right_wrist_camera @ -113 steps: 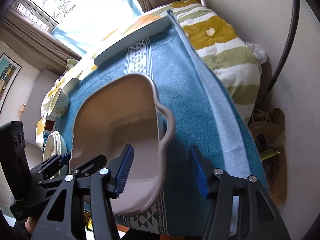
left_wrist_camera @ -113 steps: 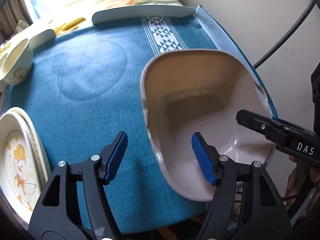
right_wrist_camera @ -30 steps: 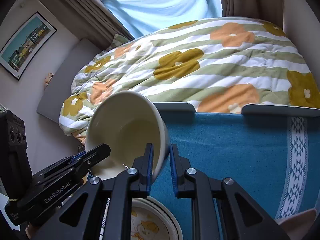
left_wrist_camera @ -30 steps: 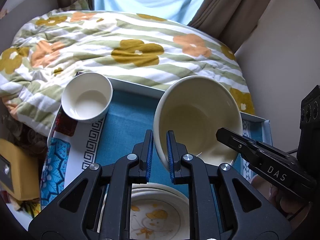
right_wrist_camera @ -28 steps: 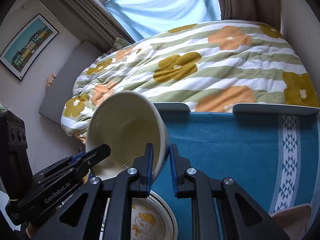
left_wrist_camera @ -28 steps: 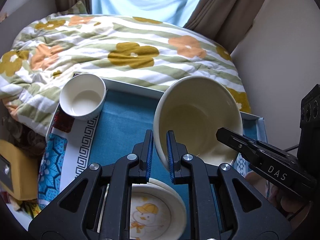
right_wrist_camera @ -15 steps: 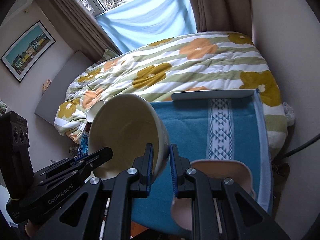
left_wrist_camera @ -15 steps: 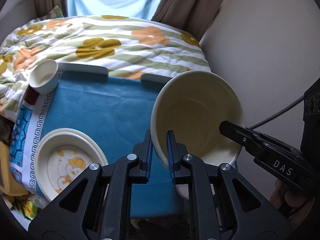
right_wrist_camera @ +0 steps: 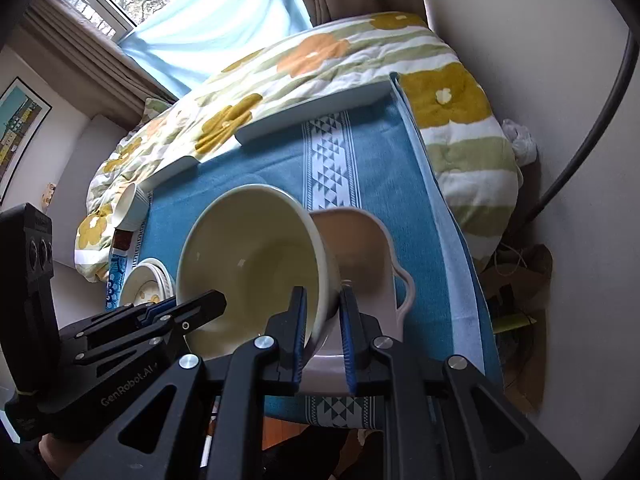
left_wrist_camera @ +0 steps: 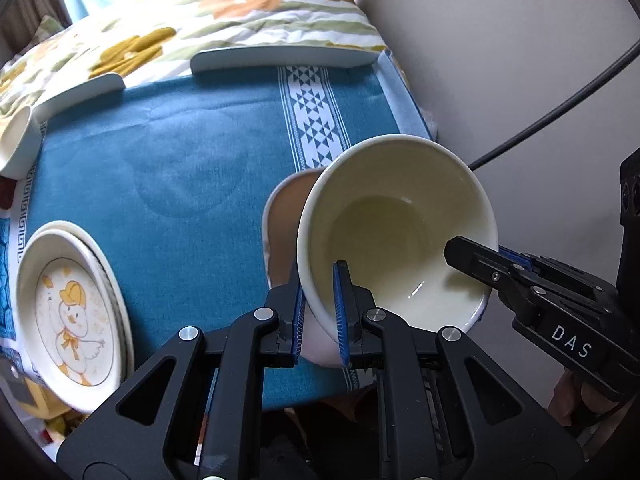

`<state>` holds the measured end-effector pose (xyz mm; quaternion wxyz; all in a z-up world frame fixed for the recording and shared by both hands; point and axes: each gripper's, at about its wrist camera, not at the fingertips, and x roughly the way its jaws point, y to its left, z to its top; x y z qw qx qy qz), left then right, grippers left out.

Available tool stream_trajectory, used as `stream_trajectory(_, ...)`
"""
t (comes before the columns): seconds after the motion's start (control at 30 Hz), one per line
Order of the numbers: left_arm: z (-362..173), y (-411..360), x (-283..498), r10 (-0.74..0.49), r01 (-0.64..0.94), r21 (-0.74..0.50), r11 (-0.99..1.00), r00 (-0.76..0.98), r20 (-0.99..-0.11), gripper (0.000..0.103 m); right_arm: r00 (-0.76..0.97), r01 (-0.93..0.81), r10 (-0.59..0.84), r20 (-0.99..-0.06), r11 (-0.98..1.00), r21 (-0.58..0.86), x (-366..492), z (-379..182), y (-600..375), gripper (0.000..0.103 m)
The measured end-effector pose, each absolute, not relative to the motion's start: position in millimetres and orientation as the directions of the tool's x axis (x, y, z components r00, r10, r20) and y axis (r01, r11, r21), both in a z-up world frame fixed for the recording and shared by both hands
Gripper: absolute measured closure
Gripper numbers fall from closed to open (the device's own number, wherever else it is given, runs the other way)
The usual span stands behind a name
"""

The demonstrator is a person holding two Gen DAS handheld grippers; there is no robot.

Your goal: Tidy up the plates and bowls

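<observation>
Both grippers hold one large cream bowl [left_wrist_camera: 396, 232] by opposite sides of its rim, tilted, just above a beige dish with a handle [right_wrist_camera: 360, 252] on the blue tablecloth. My left gripper [left_wrist_camera: 318, 312] is shut on the bowl's left rim. My right gripper [right_wrist_camera: 322, 332] is shut on its right rim; it shows in the left wrist view [left_wrist_camera: 500, 260] too. The bowl [right_wrist_camera: 252, 264] hides most of the beige dish [left_wrist_camera: 282, 232].
A stack of duck-print plates [left_wrist_camera: 68, 312] lies at the table's left edge. A small white cup [right_wrist_camera: 130, 202] stands at the far left corner. The blue tablecloth [left_wrist_camera: 180, 148] covers the table; a floral quilt [right_wrist_camera: 320, 56] lies beyond. A wall is close on the right.
Both grippers have carried the cream bowl from the far left of the table to the right and down, over the beige dish. Earlier they were open around the beige dish.
</observation>
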<state>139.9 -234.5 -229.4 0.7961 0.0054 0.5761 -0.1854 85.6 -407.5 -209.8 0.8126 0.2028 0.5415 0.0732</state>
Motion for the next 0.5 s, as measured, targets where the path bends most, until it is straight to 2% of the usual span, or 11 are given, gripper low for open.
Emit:
stream_trajectory(0.27, -261, -248, 149, -0.243, 0.352, -0.163, 0.922, 0.196, -0.95, 0.092, 0.343, 0.17, 0.332, -0.879, 0.898, 0.406, 84, -246, -411, 0.088)
stream_trajectory(0.5, -272, -252, 157, -0.198, 0.394, -0.103, 0.913, 0.209, -0.958, 0.091, 0.325, 0.192, 0.329, -0.887, 0.895, 0.402, 87, -258, -411, 0.088)
